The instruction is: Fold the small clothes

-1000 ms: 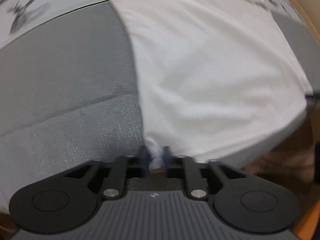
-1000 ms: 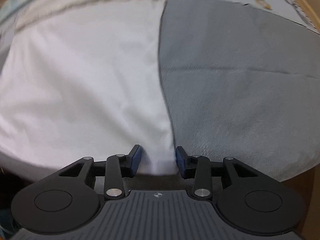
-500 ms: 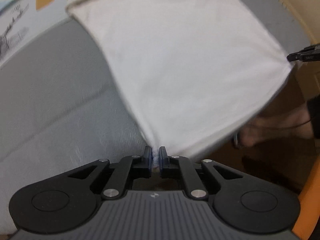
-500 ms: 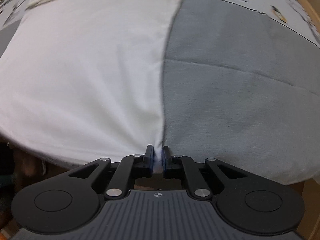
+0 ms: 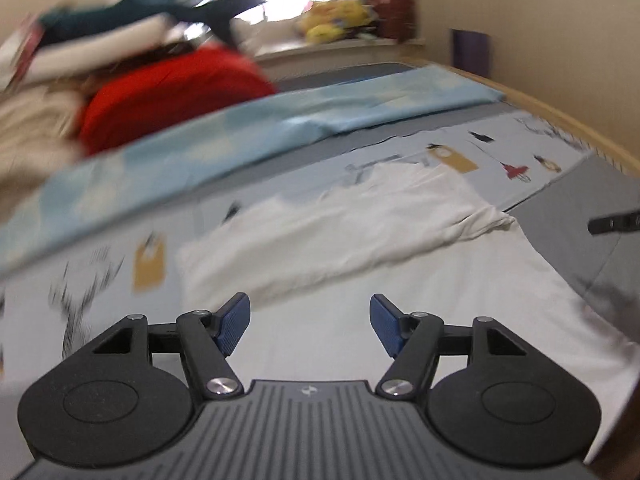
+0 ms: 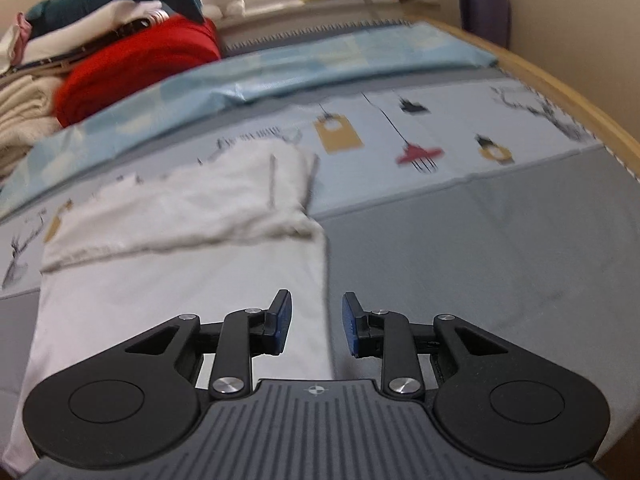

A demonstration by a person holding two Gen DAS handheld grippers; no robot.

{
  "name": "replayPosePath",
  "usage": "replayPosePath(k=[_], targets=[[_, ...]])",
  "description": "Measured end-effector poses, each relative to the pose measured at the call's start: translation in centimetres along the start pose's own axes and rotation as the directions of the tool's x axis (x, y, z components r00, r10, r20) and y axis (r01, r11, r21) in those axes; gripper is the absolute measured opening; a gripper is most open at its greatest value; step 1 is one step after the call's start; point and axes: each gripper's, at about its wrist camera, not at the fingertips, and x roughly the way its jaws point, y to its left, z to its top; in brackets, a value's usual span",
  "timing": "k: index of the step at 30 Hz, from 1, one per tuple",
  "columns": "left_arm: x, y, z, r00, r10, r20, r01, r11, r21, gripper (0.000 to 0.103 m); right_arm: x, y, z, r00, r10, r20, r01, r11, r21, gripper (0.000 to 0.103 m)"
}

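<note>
Both near corners of the white cotton garment (image 6: 180,300), pinched and lifted half a second ago, are now let go, and it lies flat on the grey bed mat (image 6: 480,248), its crumpled far end bunched against the patterned pale-blue sheet (image 6: 400,120). One fold looks just laid; the next move probably calls for a fresh hold on an edge. The left gripper (image 5: 310,330) has just been opening and stands wide and empty above the cloth. The right gripper (image 6: 316,322) has parted a little too, empty, over the garment's right edge.
</note>
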Motion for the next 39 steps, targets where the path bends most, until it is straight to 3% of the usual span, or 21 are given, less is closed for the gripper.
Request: replayPosePath(k=[2, 4, 6, 8, 11, 14, 18, 20, 23, 25, 26, 27, 33, 37, 39], targets=[[3.0, -2.4, 1.9, 0.999, -0.031, 0.009, 0.03, 0.998, 0.059, 0.067, 0.1, 0.7, 0.1, 0.999, 0.025, 0.025, -0.025, 1.0, 0.004, 0.028], [6.1, -3.9, 3.2, 0.999, -0.052, 0.016, 0.051, 0.996, 0.079, 0.05, 0.2, 1.0, 0.1, 0.999, 0.039, 0.03, -0.039, 0.999, 0.0, 0.015], [9.3, -4.6, 3.3, 0.997, -0.079, -0.001, 0.079, 0.996, 0.049, 0.019, 0.6, 1.3, 0.3, 0.999, 0.042, 0.02, -0.042, 0.999, 0.005, 0.008], [12.5, -5.5, 4.0, 0.995, -0.098, 0.005, 0.098, 0.995, 0.006, 0.014, 1.2, 1.3, 0.7, 0.998, 0.059, 0.011, -0.059, 0.998, 0.024, 0.007], [17.4, -5.8, 3.5, 0.993, -0.115, 0.002, 0.115, 0.991, -0.068, 0.015, 1.7, 1.6, 1.0, 0.999, 0.053, -0.004, -0.053, 0.999, 0.01, 0.007], [21.0, -6.8, 3.6, 0.989, -0.146, -0.026, 0.143, 0.985, -0.093, 0.025, 2.1, 1.9, 1.2, 0.998, 0.057, -0.021, -0.057, 0.998, 0.002, 0.007], [24.8, -8.9, 2.5, 0.969, -0.212, -0.13, 0.209, 0.977, -0.041, 0.055, 2.9, 2.3, 1.7, 0.997, 0.063, -0.04, -0.063, 0.998, 0.0, 0.007], [25.2, -10.3, 2.0, 0.975, -0.193, -0.111, 0.2, 0.978, 0.056, 0.063, 3.3, 2.5, 2.0, 0.997, 0.064, -0.047, -0.064, 0.998, 0.003, 0.008], [25.8, -11.1, 2.1, 0.98, -0.173, -0.094, 0.183, 0.977, 0.112, 0.063, 3.9, 3.0, 2.3, 0.997, 0.059, -0.057, -0.058, 0.998, 0.007, 0.008], [26.2, -10.2, 2.6, 0.974, -0.205, -0.098, 0.211, 0.976, 0.051, 0.034, 4.4, 3.3, 2.3, 0.996, 0.056, -0.067, -0.055, 0.998, 0.014, 0.008], [26.2, -9.6, 2.9, 0.97, -0.22, -0.099, 0.223, 0.975, 0.017, 0.014, 4.6, 3.5, 2.4, 0.996, 0.053, -0.072, -0.052, 0.999, 0.016, 0.008], [26.1, -8.9, 3.2, 0.969, -0.23, -0.095, 0.23, 0.973, -0.008, 0.004, 4.8, 3.7, 2.4, 0.996, 0.048, -0.077, -0.047, 0.999, 0.017, 0.008], [21.9, -3.0, 5.2, 0.985, -0.168, 0.024, 0.17, 0.98, -0.107, 0.004, 6.1, 5.6, 2.5, 0.993, 0.031, -0.11, -0.031, 1.0, 0.005, 0.008], [18.6, 6.7, 3.9, 0.998, -0.041, 0.049, 0.053, 0.964, -0.262, 0.004, 6.7, 8.3, 2.6, 0.988, 0.051, -0.143, -0.059, 0.997, -0.053, 0.008], [16.9, 12.9, 1.6, 0.999, 0.043, 0.026, -0.03, 0.934, -0.357, 0.004, 6.8, 10.1, 2.6, 0.988, 0.059, -0.143, -0.074, 0.992, -0.103, 0.008]])
